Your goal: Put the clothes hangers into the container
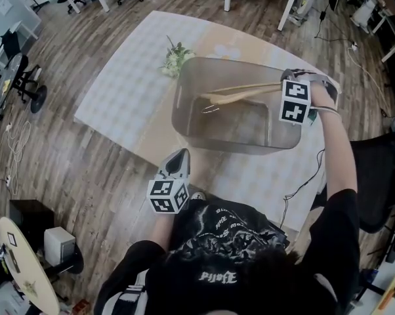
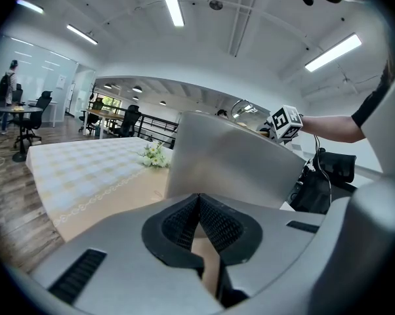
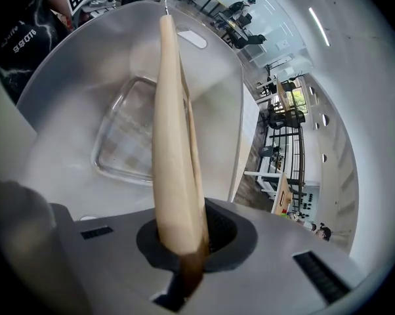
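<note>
**Right gripper has the hanger over the container, left one idle**

Head view first: the right arm is stretched out along the table's right side, and the right gripper (image 1: pixel 281 87) sits at the right rim of the clear container (image 1: pixel 184 113), jaws pointing left. The wooden hanger (image 1: pixel 240 92) reaches from those jaws across the open top towards the middle, with its metal hook at the far end. The left gripper (image 1: pixel 179 155) hangs close to the person's chest, at the near edge of the table (image 1: pixel 119 97), aimed at the container's near wall. A small bunch of flowers (image 1: pixel 176 58) lies just beyond the container's far left corner.

Left gripper view: jaws pressed together, with nothing between them. The container wall fills the view ahead, the flowers sit to its left, and the right gripper's marker cube (image 2: pixel 286 122) peeks over the rim.

Right gripper view: jaws clenched tight on the hanger's wooden end. The wood runs straight out over the container's inside, its floor visible below. Whether this is one hanger or two pressed together is hard to tell.
</note>
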Tool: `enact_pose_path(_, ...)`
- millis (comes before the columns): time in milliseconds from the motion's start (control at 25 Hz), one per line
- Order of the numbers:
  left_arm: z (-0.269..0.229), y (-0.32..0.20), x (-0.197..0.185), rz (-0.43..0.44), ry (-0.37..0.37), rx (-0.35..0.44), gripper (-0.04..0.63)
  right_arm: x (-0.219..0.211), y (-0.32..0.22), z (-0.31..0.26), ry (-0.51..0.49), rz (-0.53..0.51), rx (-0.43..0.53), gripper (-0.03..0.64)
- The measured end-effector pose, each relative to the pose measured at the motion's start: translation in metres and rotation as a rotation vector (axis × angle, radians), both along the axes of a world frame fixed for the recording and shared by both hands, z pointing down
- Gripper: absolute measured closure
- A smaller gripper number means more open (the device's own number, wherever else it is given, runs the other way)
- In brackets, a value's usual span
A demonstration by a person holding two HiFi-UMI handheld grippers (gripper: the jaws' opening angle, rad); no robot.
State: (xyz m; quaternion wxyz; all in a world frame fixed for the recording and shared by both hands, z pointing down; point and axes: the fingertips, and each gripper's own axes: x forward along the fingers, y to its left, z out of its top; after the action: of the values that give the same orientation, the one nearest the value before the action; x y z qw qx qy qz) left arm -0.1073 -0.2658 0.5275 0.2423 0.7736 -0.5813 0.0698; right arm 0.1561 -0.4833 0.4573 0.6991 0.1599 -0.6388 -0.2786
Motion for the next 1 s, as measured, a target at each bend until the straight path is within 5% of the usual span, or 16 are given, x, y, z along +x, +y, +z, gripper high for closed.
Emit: enact_pose_path(1000,0.006,0.014,0.022,0.080,0.019,-0.017,0.575,0.000,0.033,0.026,0.080,0.008,-0.067,0.604)
